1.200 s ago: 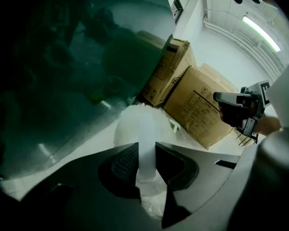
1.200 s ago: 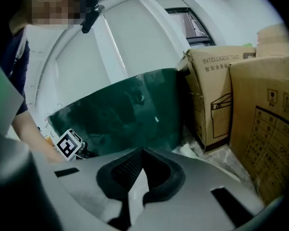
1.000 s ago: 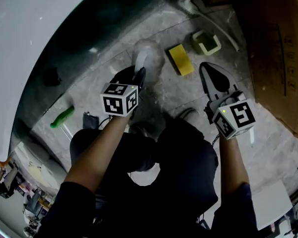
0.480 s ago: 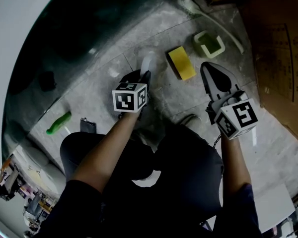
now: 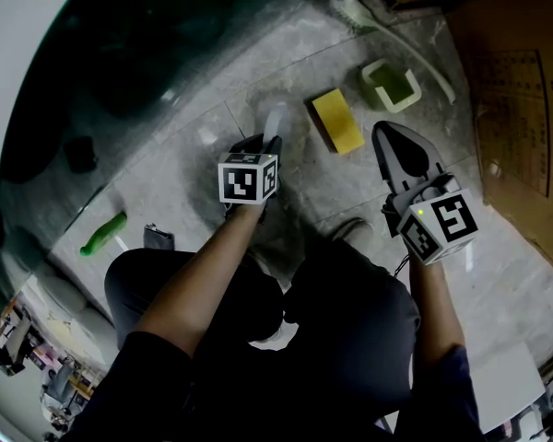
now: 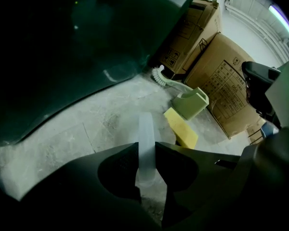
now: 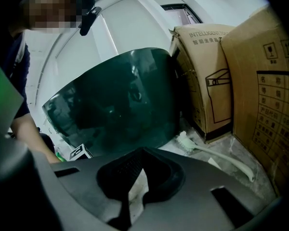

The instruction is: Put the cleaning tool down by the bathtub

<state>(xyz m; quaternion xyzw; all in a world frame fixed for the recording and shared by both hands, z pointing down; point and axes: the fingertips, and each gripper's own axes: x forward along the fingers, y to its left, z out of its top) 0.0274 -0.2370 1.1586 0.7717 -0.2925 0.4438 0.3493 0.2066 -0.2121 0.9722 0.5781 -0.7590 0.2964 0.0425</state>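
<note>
My left gripper (image 5: 268, 142) is shut on a pale translucent cleaning tool (image 5: 275, 118), low over the grey floor beside the dark green bathtub (image 5: 120, 53). In the left gripper view the tool's narrow handle (image 6: 146, 141) stands clamped between the jaws of the left gripper (image 6: 147, 150), and its far end points toward the tub wall (image 6: 86, 47). My right gripper (image 5: 387, 132) hovers to the right with its jaws together and nothing in them. In its own view the right gripper (image 7: 143, 150) faces the tub (image 7: 115, 100).
A yellow sponge (image 5: 337, 121), a pale green holder (image 5: 390, 84) and a white long-handled brush (image 5: 396, 35) lie on the floor ahead. Cardboard boxes (image 5: 516, 109) stand on the right. A green object (image 5: 103, 233) lies at the left by the tub. The person's dark-clad legs fill the near floor.
The left gripper with the tool has drifted a little to the right and nearer in the head view, and the tool's end now shows as a narrow strip. The right gripper has barely moved.
</note>
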